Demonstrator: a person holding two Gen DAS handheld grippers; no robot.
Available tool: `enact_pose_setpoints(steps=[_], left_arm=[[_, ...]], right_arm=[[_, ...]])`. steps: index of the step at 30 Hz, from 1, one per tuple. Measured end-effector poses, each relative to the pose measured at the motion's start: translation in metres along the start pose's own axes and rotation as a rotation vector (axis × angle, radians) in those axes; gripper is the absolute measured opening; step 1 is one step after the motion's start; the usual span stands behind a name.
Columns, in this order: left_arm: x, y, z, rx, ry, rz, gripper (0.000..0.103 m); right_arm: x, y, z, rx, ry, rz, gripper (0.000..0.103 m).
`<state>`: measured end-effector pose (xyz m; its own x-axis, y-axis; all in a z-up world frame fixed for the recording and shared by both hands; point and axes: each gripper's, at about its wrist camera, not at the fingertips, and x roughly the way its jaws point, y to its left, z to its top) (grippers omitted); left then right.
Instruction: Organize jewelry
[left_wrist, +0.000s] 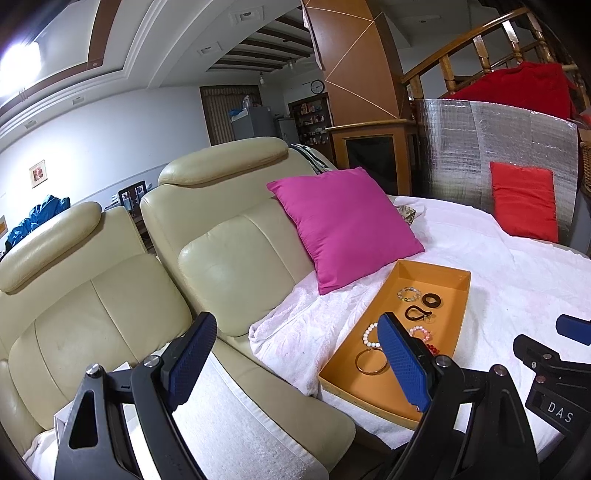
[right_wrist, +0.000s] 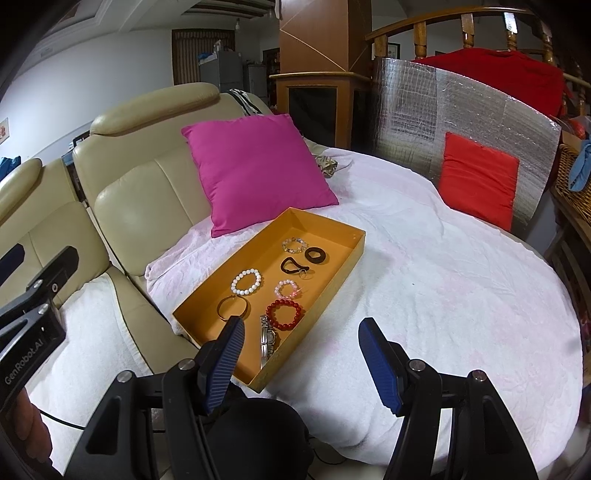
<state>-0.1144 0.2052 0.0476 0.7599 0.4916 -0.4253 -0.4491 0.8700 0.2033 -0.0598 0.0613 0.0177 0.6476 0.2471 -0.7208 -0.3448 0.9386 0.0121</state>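
Observation:
An orange tray (right_wrist: 207, 295) (left_wrist: 461, 291) lies on a white towel and holds several pieces: a white bead bracelet (right_wrist: 246, 282), a red bead bracelet (right_wrist: 284, 314), a pink bead bracelet (right_wrist: 286, 289), a gold bangle (right_wrist: 232, 308), a silver watch (right_wrist: 267, 338), a clear bead bracelet (right_wrist: 294, 245) and two dark hair ties (right_wrist: 316, 255). My left gripper (left_wrist: 295, 343) is open and empty, above the tray's near left corner. My right gripper (right_wrist: 301, 339) is open and empty, just above the tray's near end.
A magenta cushion (right_wrist: 255, 170) leans behind the tray on the cream leather sofa (left_wrist: 110, 295). A red cushion (right_wrist: 478, 177) rests against a silver foil panel (right_wrist: 424, 118) at the right. A wicker basket (right_wrist: 572, 181) stands at the far right.

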Motion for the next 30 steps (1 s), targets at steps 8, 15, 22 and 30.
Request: enact_pose_setpoints(steps=[8, 15, 22, 30], left_arm=[[0.008, 0.002, 0.001, -0.008, 0.012, 0.006, 0.089], [0.019, 0.002, 0.002, -0.011, 0.026, 0.004, 0.089], [0.033, 0.0, 0.002, -0.01, 0.048, 0.013, 0.089], [0.042, -0.062, 0.004, 0.102, 0.028, -0.096, 0.089]], right_arm=[[0.007, 0.003, 0.006, -0.013, 0.012, 0.0, 0.068], [0.017, 0.004, 0.011, -0.017, 0.022, -0.003, 0.068], [0.033, 0.005, 0.015, -0.023, 0.04, 0.009, 0.068], [0.053, -0.036, 0.013, 0.068, 0.014, 0.012, 0.068]])
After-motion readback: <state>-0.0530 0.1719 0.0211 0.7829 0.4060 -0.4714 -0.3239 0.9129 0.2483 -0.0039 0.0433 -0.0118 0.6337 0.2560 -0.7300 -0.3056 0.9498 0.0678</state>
